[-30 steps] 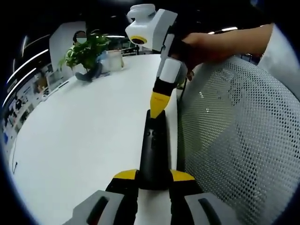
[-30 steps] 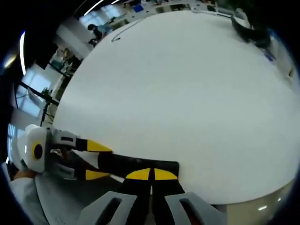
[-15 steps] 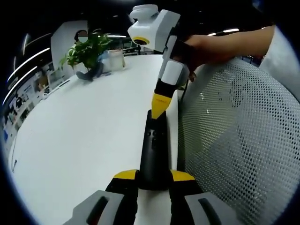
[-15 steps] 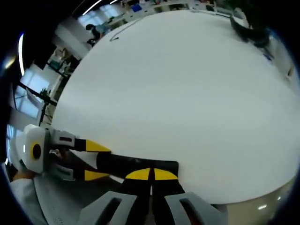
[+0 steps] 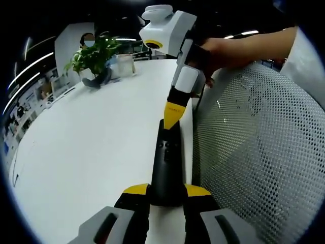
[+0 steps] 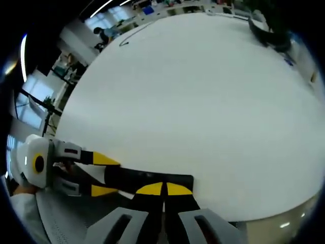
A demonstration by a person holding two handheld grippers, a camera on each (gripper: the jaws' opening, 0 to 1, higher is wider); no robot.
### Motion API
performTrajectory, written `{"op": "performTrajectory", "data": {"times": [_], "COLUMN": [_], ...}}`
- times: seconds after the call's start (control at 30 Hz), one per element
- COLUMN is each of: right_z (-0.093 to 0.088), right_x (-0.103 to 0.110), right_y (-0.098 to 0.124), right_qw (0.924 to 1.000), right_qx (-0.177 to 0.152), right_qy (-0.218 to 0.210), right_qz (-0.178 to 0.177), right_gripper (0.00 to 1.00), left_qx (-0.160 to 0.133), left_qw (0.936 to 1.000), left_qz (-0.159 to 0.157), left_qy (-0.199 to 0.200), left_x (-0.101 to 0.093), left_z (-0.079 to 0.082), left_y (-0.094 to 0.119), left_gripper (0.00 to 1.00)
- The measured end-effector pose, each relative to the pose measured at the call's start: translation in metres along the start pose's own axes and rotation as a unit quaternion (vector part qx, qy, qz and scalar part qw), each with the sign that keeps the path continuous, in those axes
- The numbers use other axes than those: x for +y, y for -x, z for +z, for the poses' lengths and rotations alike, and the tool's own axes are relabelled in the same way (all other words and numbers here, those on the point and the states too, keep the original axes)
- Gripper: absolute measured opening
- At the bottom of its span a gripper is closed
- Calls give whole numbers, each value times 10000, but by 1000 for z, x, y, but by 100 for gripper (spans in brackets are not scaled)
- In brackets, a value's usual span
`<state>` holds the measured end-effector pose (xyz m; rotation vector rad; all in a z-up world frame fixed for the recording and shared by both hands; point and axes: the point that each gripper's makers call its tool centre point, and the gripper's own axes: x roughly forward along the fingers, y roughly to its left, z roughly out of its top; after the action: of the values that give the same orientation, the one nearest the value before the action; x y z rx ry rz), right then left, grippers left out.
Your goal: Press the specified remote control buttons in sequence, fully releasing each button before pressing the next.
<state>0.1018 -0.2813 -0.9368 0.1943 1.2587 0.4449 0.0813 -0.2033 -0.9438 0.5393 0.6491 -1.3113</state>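
A black remote control point(image 5: 166, 157) lies along the white table's point(image 5: 91, 147) edge. Its near end is clamped between the yellow-tipped jaws of my left gripper point(image 5: 166, 189). My right gripper point(image 5: 172, 114) comes down from above, held by a hand, jaws shut, with its yellow tip at the remote's far end. In the right gripper view its own shut tips point(image 6: 163, 188) sit over the remote point(image 6: 129, 178). My left gripper point(image 6: 112, 176) grips the remote from the left there. I cannot tell whether a button is pressed down.
A white mesh chair back point(image 5: 254, 152) stands close on the right of the remote. A potted plant point(image 5: 94, 58) and a glass jar point(image 5: 124, 65) sit at the table's far end. Open table surface point(image 6: 203, 101) stretches beyond the remote.
The right gripper has drifted very slightly up and right in the left gripper view. The remote and the left gripper hold still.
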Motion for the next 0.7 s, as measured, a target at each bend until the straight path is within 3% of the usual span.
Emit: {"op": "performTrajectory", "data": {"times": [0.17, 0.4, 0.7], "right_z": [0, 0, 5], "right_x": [1, 0, 6], "right_y": [0, 2, 2], "right_qw": [10000, 9996, 9998], "right_qx": [9, 43, -105], "right_qy": [20, -261, 84], "right_qz": [-16, 139, 137], "right_gripper": [0, 0, 0], "left_qx": [2, -6, -22], "left_qw": [10000, 10000, 9999], "left_qz": [-1, 4, -22], "left_qy": [-13, -51, -101], "left_x": [0, 0, -2], "left_z": [0, 0, 1], "left_y": [0, 0, -1], "left_gripper": [24, 24, 24]}}
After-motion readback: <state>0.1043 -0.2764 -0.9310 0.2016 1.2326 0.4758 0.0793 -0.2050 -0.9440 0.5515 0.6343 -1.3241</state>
